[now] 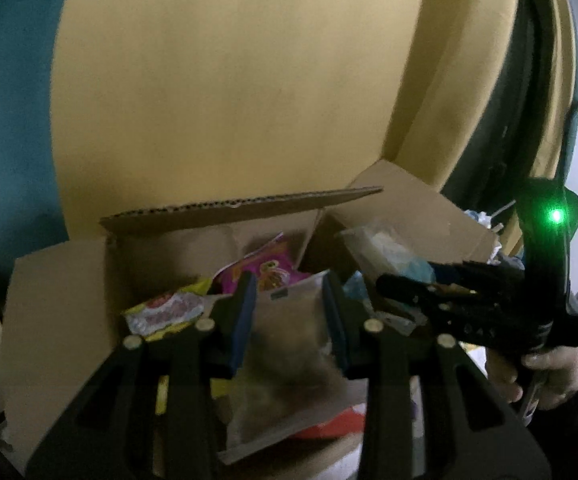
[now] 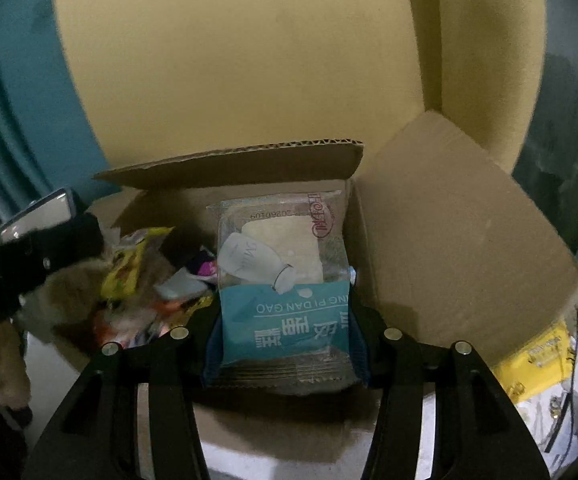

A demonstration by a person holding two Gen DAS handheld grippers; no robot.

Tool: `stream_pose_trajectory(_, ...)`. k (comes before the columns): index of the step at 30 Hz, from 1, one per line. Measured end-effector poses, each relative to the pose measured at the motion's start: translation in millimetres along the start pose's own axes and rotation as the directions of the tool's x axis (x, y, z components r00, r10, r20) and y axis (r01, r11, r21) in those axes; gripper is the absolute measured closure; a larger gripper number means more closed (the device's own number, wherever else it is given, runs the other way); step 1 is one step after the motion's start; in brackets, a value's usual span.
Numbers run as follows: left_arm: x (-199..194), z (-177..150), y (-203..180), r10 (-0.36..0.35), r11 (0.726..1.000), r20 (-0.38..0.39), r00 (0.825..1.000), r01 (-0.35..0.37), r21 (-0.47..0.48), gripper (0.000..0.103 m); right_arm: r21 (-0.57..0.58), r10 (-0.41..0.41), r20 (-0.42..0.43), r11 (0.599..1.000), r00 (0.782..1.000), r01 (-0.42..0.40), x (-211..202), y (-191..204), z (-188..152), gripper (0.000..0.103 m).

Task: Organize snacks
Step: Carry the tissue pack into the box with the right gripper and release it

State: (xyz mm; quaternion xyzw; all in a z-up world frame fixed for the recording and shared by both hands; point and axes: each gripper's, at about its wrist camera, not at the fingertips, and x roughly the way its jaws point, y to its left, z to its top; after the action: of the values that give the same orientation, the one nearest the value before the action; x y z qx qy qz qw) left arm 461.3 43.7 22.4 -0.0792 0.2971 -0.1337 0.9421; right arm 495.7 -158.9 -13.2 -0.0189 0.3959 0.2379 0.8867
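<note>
Left gripper [image 1: 291, 312] jaws clamp brown pouch [image 1: 289, 344] — right gripper [image 2: 285, 332] clamps cake packet [image 2: 283, 276], long axis toward box [image 2: 449, 240].

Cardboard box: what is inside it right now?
The open brown cardboard box holds loose snack packets: a yellow packet, a pink packet, and a red-and-white packet. The held packets and fingers cover its floor and anything beneath.

a: what carries the snacks?
b: an open cardboard box [image 2: 449, 240], flaps up, against a yellow cushion [image 2: 249, 60].
a: and inside it?
b: loose packets, a yellow packet [image 2: 129, 268] and a pink packet [image 1: 267, 266] among them.
</note>
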Motion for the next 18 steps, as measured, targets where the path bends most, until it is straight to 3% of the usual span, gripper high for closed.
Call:
stream_pose_trajectory(6, 32.6, 13.6, 3.8, 0.109, 0.994, -0.046, 0.993, -0.109, 0.002, 0.066, 0.073, -0.039, -0.046, 0.996, 0.998, 0.042, 35.2, -4.5, 26.5, 0.047)
stream_pose_trajectory(8, 34.8, 14.6, 6.5, 0.124, 0.992, -0.049, 0.991, -0.125, -0.012, 0.055, 0.084, -0.057, -0.042, 0.995, 0.997, 0.06, 38.3, -3.0, 30.4, 0.042)
stream_pose_trajectory(10, 30.9, 14.4, 8.8, 0.099, 0.994, -0.046, 0.994, -0.101, -0.035, 0.03, 0.092, -0.056, -0.025, 0.994, 0.998, 0.058, 36.5, 0.0, 31.7, 0.029)
stream_pose_trajectory(11, 27.3, 13.6, 9.3, 0.092, 0.995, -0.038, 0.995, -0.094, -0.043, 0.025, 0.092, -0.057, -0.019, 0.994, 0.998, 0.058, 35.7, 0.5, 31.8, 0.028)
stream_pose_trajectory(18, -10.4, 8.0, 2.0, 0.122, 0.992, 0.011, 0.992, -0.122, -0.032, 0.024, 0.085, -0.043, -0.012, 0.995, 0.999, 0.043, 17.5, 3.3, 18.6, 0.027)
